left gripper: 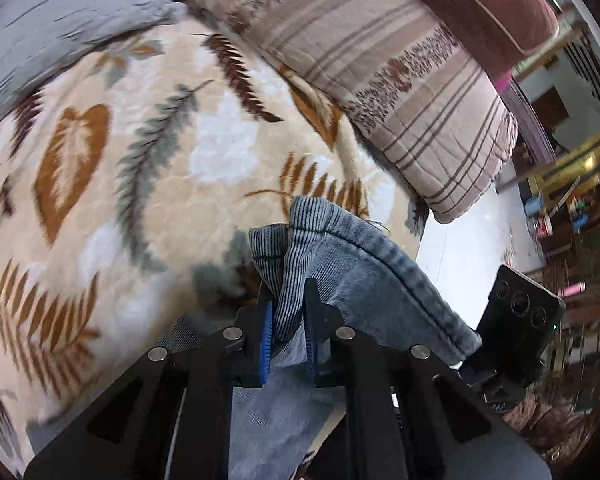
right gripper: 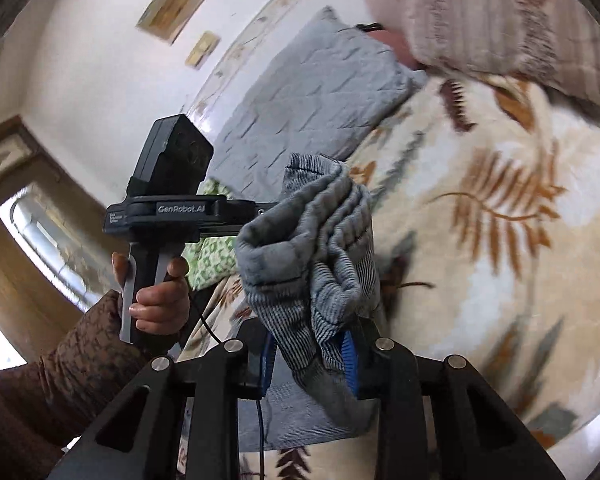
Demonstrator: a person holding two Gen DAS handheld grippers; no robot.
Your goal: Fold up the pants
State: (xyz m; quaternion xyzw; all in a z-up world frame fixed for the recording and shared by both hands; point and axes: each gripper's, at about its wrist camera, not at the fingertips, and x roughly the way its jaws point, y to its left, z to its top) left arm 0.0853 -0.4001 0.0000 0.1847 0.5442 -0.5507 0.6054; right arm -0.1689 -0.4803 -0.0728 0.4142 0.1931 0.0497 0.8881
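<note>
In the left wrist view, a grey quilted pillow [left gripper: 60,20] filled the upper left, lying on the bed's leaf-patterned blanket [left gripper: 140,168], which spread across the middle of the frame. At the bottom centre the left gripper [left gripper: 288,320] was clenched on a bunched ribbed edge of the pants [left gripper: 364,276], whose blue denim rose between the blue pads and trailed off toward the lower right. A striped quilt [left gripper: 380,60] lay folded across the upper right, and the right gripper's camera housing showed at the right edge.

In the right wrist view, the person's left hand [right gripper: 156,296] gripped a black handle at the lower left, below a white wall. At the centre the pants [right gripper: 312,248] hung bunched and lifted off the bed, and the right gripper [right gripper: 312,356] at the bottom centre was clamped on that fabric. The blanket [right gripper: 500,240] covered the right side.
</note>
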